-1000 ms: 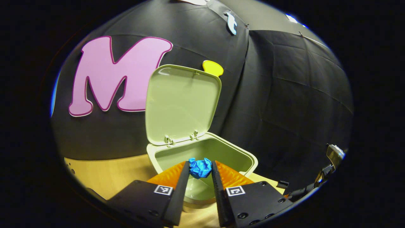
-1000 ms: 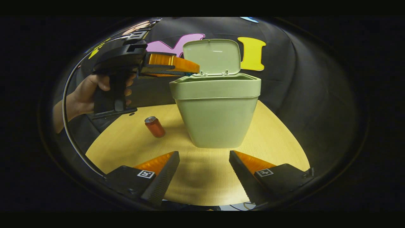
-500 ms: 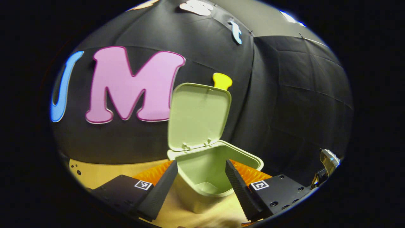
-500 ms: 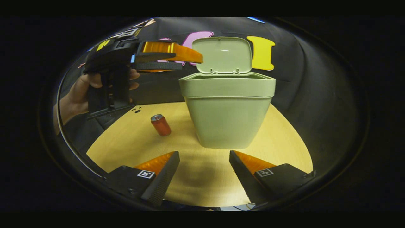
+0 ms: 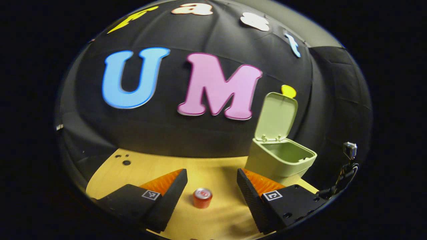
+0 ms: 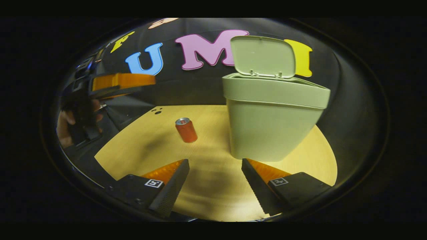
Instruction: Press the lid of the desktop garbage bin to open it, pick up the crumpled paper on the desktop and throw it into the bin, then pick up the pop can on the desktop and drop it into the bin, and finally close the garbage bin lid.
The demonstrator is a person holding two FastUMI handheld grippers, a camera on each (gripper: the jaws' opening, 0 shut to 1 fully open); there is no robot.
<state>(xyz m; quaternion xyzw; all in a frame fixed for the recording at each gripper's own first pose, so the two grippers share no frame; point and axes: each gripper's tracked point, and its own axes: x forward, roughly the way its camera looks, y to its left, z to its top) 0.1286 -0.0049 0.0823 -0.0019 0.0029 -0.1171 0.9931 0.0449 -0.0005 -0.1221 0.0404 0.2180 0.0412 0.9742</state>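
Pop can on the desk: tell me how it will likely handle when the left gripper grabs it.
The pop can stands upright on the desk, so a sideways nudge could tip it, and then it would probably roll. Its smooth round wall may slip between the fingers. It looks small and likely light; thin metal might dent if squeezed hard.

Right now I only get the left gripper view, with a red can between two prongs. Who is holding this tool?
Observer: A person's hand grips the left tool by its handle, seen from the right gripper view.
Operator: Is the other tool carrying anything?
Observer: No. The right tool is open, with bare table between its fingers.
Operator: How does the can stand?
Observer: From the side, the pop can stands upright, apart from the bin.
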